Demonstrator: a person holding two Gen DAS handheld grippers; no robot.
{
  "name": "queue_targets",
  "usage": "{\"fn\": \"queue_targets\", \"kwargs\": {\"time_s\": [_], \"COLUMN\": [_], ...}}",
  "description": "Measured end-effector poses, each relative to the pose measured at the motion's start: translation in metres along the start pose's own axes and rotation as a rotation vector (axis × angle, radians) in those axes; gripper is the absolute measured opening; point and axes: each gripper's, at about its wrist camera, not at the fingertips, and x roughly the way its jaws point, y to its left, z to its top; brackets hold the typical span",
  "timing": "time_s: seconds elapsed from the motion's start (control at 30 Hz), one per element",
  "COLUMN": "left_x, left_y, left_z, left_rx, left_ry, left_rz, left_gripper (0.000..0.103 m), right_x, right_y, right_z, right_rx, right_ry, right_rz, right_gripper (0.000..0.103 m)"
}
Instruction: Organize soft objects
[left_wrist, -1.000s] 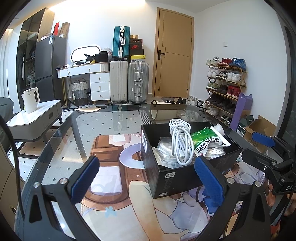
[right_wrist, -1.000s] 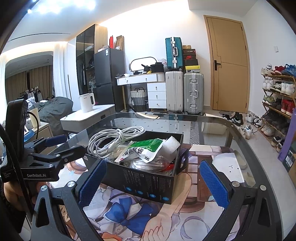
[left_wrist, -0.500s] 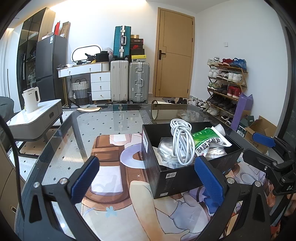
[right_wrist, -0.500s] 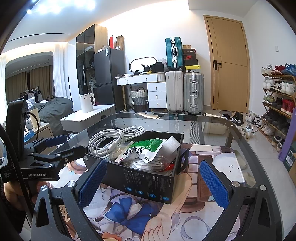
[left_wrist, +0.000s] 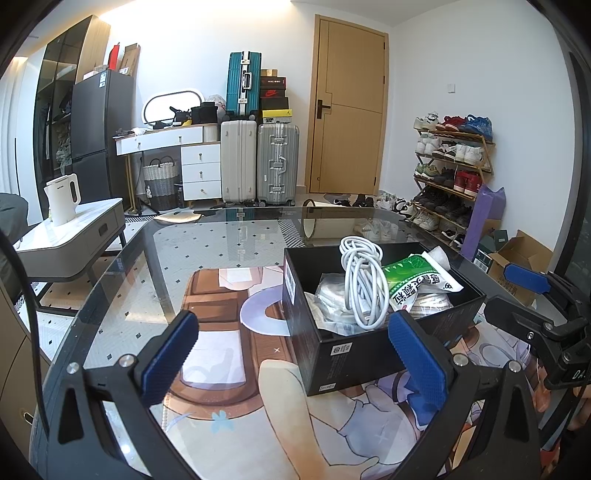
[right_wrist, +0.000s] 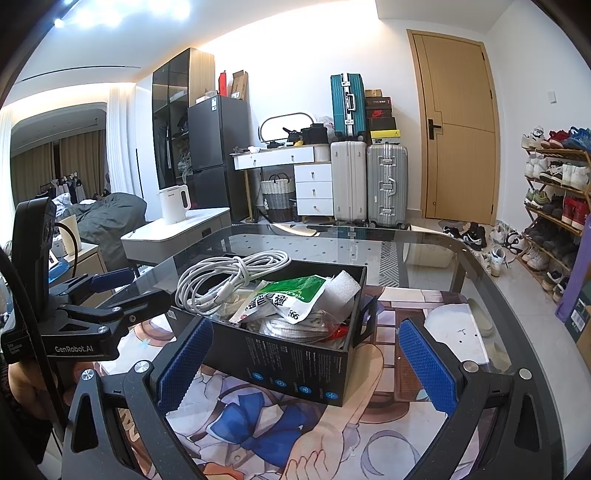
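A black box (left_wrist: 354, 354) (right_wrist: 295, 365) stands on the glass table. It holds a coiled white cable (left_wrist: 364, 284) (right_wrist: 229, 277), a green and white packet (left_wrist: 417, 284) (right_wrist: 288, 299), a white foam piece (right_wrist: 343, 291) and clear plastic bags (left_wrist: 328, 295). My left gripper (left_wrist: 295, 358) is open and empty, just in front of the box's near left corner. My right gripper (right_wrist: 303, 365) is open and empty, its jaws wide before the box's side. Each gripper shows in the other's view, the right one (left_wrist: 535, 306) and the left one (right_wrist: 110, 295).
The glass table (left_wrist: 147, 258) carries an anime-print mat (left_wrist: 229, 369). A white side table with a kettle (left_wrist: 62, 199) stands left. Suitcases (left_wrist: 258, 162), a dresser, a door and a shoe rack (left_wrist: 450, 166) line the far wall. A cardboard box (left_wrist: 517, 258) sits on the floor right.
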Motion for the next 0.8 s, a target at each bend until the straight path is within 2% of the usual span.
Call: {"fn": "queue_targets", "kwargs": {"time_s": [0.8], "left_x": [0.0011], "left_y": [0.0003], "left_z": [-0.0009], "left_rx": [-0.006], "left_ry": [-0.004], "left_rz": [0.006], "left_gripper": [0.103], "right_x": [-0.0001], "right_y": [0.0000], "right_z": [0.0001], "right_rx": [0.000], "right_ry": [0.001], "right_rz": [0.001], "right_gripper": [0.102]}}
